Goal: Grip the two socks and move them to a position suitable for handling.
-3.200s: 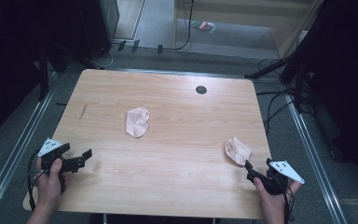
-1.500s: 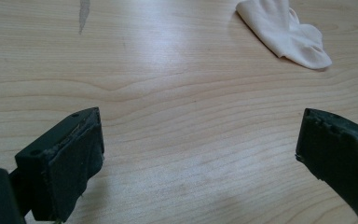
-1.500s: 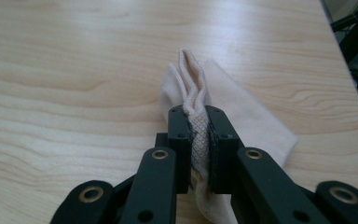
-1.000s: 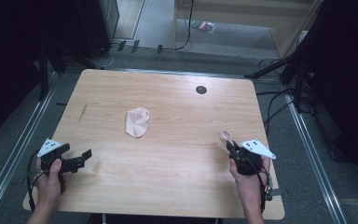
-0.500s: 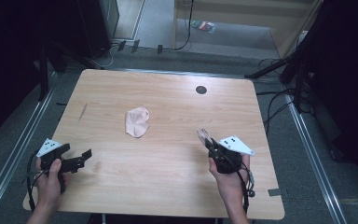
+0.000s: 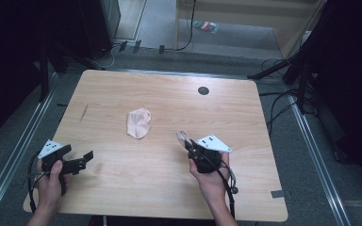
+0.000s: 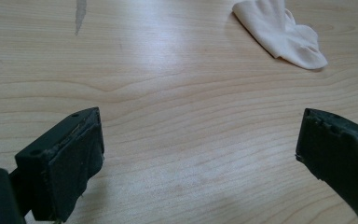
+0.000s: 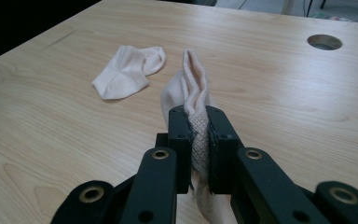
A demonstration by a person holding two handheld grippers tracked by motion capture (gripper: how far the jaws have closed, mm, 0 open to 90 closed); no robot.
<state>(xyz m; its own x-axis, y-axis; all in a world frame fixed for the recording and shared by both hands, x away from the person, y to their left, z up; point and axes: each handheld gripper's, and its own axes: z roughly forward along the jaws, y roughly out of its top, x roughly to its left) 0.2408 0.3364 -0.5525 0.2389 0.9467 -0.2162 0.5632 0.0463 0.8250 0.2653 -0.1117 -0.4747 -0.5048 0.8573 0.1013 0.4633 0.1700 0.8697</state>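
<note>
My right gripper (image 8: pixel 198 140) has its jaws clamped on a pale sock (image 8: pixel 193 95) — pinched mid-fabric so it lifts clear of the counter (image 6: pixel 169 183), aimed toward its mate (image 6: pixel 138 123) mid-counter. My left gripper (image 6: pixel 70 165) waits near the corner, jaws wide, empty.

Bare table (image 6: pixel 160 188) is lying open across the frame's lower centre; only a sock (image 6: pixel 138 123) is sitting mid-frame.
</note>
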